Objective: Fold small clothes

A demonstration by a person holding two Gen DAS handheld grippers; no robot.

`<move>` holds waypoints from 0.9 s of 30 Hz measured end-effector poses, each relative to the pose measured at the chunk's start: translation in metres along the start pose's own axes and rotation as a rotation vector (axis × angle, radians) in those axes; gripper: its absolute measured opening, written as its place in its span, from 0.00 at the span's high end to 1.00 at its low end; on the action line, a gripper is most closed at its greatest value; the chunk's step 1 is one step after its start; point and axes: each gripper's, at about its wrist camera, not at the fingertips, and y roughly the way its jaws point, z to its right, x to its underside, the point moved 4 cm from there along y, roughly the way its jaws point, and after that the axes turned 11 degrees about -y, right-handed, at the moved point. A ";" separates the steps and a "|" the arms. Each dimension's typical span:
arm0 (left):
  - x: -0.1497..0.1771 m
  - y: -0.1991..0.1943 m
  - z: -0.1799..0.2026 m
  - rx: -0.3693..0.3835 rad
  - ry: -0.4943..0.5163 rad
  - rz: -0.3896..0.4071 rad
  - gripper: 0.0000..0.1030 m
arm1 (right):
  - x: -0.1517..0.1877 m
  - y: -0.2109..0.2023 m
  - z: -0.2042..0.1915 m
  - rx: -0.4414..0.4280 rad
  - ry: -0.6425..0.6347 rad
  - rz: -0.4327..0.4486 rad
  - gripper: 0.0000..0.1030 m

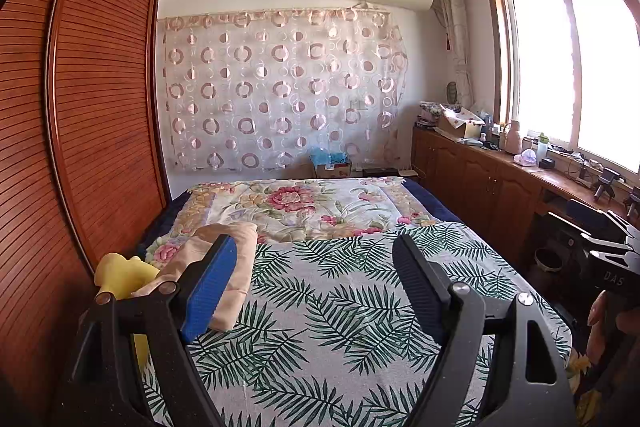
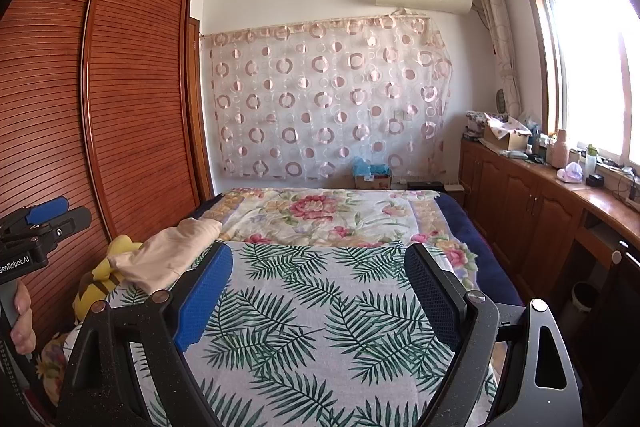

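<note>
A beige garment (image 2: pixel 168 259) lies bunched at the bed's left edge on the leaf-print cloth (image 2: pixel 312 315), touching a yellow one (image 2: pixel 116 247). It looks light and limp; a hem corner seems the best hold. No container holds clothes. Left gripper (image 1: pixel 316 283) and right gripper (image 2: pixel 320 291) are spread, empty.

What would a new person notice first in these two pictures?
Probably the palm-leaf cloth spread over the near end of the bed, with both open tongs, left and right, held above it. Next, the beige garment and yellow clothing piled at its left edge, by the slatted wooden wardrobe.
</note>
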 end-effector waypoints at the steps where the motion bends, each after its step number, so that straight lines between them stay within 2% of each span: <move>1: 0.000 0.000 0.000 0.001 0.000 0.000 0.21 | 0.001 0.000 0.000 0.001 0.001 0.001 0.14; 27: 0.000 -0.001 -0.001 0.000 0.002 0.002 0.21 | 0.001 0.002 0.002 0.001 0.002 0.002 0.13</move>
